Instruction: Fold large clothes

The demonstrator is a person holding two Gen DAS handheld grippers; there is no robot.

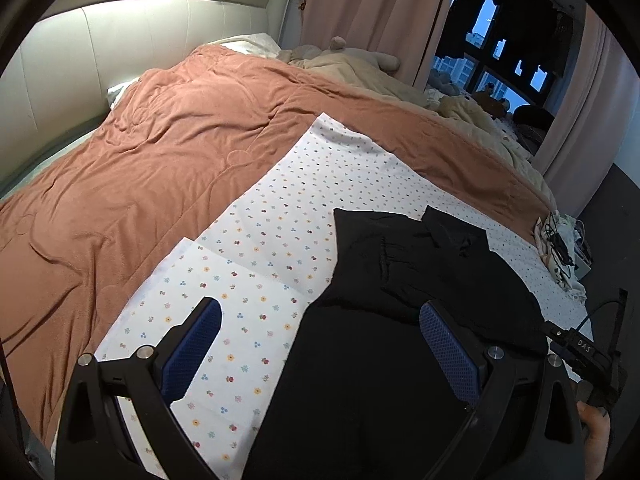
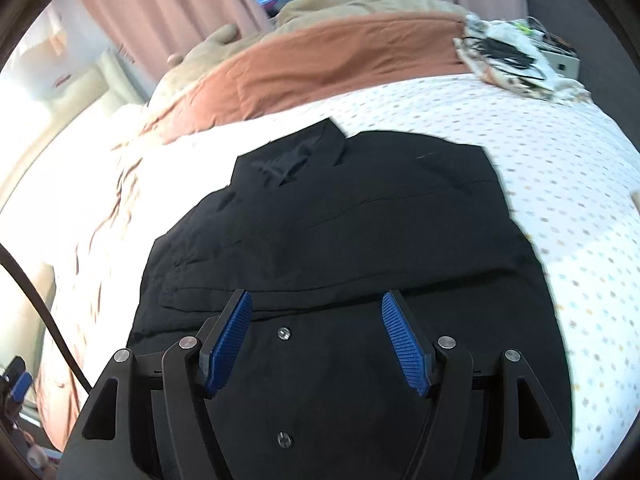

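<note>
Shirt of black woven cloth with collar and small buttons (image 2: 340, 248) lies spread flat on the flower-dotted white sheet (image 1: 256, 240) directly beneath both tongs, left gripper (image 1: 320, 344) and right gripper (image 2: 316, 336) hovering released, seemingly choosing edges to fold.

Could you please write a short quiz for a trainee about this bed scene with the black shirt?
1. True or false: both grippers are open.
2. What does the black shirt lie on? A) brown blanket B) white dotted sheet C) floor
3. Fill in: the shirt's collar points ___ the right gripper.

Key:
1. True: the left gripper and right gripper hold nothing.
2. B, the white dotted sheet; the brown blanket lies beyond.
3. Away from.
</note>
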